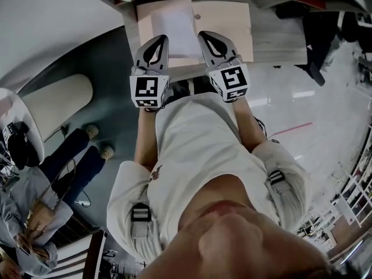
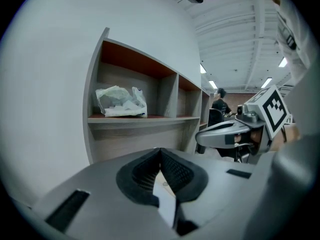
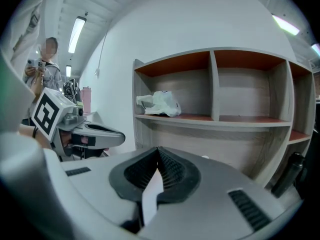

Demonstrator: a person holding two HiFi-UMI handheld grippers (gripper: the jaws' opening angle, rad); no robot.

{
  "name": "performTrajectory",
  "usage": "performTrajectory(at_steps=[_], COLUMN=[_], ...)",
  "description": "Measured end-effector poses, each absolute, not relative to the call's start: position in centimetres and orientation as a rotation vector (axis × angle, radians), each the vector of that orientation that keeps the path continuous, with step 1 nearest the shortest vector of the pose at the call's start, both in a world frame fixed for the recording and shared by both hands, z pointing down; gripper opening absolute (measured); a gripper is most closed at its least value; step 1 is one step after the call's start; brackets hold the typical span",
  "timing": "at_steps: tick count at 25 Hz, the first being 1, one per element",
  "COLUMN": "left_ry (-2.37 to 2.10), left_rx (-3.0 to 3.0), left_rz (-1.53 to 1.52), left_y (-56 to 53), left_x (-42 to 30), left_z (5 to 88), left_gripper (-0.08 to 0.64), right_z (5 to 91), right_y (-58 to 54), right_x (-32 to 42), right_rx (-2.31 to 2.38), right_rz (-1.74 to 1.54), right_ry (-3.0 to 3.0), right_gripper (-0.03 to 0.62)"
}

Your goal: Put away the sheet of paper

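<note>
A white sheet of paper (image 1: 174, 28) hangs lifted above a tan folder (image 1: 229, 22) on the wooden desk (image 1: 279, 42). My left gripper (image 1: 160, 39) is shut on the sheet's left near edge. My right gripper (image 1: 207, 36) is shut on its right near edge. In the left gripper view the ribbed jaws (image 2: 160, 153) meet with a strip of paper (image 2: 167, 199) pinched between them. The right gripper view shows the same: jaws (image 3: 158, 151) together, paper (image 3: 151, 194) clamped edge-on. Each gripper shows in the other's view, level beside it.
A wooden shelf unit (image 3: 215, 119) with several open compartments stands just ahead on the desk. A crumpled plastic bag (image 3: 159, 104) (image 2: 121, 101) lies in its left compartment. A dark bottle (image 3: 290, 176) stands at the right. A person (image 1: 35, 214) sits at the left.
</note>
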State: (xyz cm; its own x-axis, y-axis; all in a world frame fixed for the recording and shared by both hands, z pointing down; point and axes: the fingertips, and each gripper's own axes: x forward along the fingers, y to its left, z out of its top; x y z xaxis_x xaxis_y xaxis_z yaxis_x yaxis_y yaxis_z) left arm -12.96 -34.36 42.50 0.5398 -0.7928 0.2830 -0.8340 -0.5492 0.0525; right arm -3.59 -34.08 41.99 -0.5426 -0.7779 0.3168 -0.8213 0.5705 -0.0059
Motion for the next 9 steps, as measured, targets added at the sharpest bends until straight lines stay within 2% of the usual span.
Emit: performTrajectory(at_steps=[9], left_ry=[-1.38], left_rx=[2.608], left_rz=[0.33], left_y=[-34.16], left_x=[-13.29], left_z=[42.02], left_gripper=[0.021], right_z=[41.71], right_y=[-34.03], right_x=[-3.76], right_rx=[1.331], right_rz=[0.229], right_ry=[-2.52], right_gripper=[0.021])
